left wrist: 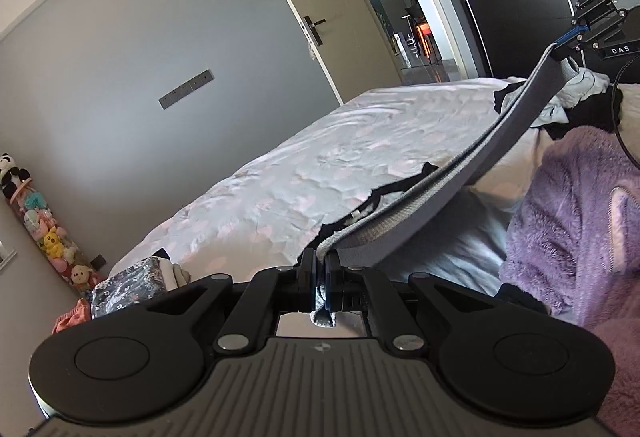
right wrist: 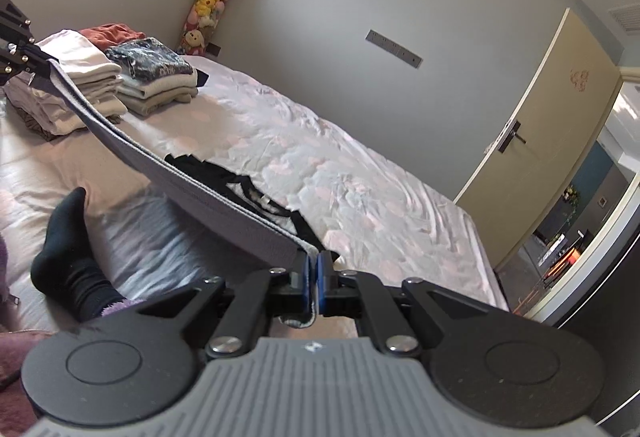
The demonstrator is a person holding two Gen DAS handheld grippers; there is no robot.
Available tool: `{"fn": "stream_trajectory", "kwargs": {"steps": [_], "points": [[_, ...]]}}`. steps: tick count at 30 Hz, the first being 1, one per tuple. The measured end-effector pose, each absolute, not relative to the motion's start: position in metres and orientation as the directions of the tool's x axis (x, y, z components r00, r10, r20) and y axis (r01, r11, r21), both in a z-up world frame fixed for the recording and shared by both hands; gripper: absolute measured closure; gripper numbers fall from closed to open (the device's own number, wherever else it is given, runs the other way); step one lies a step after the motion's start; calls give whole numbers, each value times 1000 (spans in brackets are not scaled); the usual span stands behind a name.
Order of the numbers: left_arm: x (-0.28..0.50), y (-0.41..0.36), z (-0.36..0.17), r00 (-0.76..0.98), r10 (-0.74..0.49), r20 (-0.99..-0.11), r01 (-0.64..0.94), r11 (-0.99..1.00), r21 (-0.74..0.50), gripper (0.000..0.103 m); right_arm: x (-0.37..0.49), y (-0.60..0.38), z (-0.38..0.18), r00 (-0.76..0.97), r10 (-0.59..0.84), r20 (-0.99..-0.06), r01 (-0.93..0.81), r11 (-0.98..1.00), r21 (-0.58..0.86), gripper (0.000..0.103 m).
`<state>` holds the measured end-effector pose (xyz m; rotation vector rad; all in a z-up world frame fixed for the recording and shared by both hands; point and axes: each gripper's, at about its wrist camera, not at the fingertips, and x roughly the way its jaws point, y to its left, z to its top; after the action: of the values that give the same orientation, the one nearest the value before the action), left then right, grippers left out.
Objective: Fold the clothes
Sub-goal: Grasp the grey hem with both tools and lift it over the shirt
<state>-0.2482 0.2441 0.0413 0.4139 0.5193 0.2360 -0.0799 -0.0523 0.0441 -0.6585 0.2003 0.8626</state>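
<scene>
Two grippers, left [left wrist: 320, 277] and right [right wrist: 314, 273], each clamped tight on one end of a grey garment [left wrist: 460, 173], stretched above the bed [left wrist: 320, 157]; "DAS" label [left wrist: 620, 49] on right.

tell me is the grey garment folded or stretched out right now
Stretched out: the grey garment hangs taut above the bed, between the left gripper and the right gripper.

The letters "DAS" stand white on a black label [left wrist: 615, 50] beside the other tongs.
</scene>
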Motion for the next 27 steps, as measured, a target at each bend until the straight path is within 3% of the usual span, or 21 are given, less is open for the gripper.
{"fn": "stream_trajectory", "kwargs": {"steps": [9, 27], "points": [[-214, 262, 28, 810, 340, -478, -89, 877, 472, 101, -57, -34, 37, 628, 633, -453, -776, 457, -436, 100], [-31, 371, -29, 706, 337, -622, -2, 880, 474, 101, 111, 99, -14, 631, 546, -550, -775, 465, -427, 100]]}}
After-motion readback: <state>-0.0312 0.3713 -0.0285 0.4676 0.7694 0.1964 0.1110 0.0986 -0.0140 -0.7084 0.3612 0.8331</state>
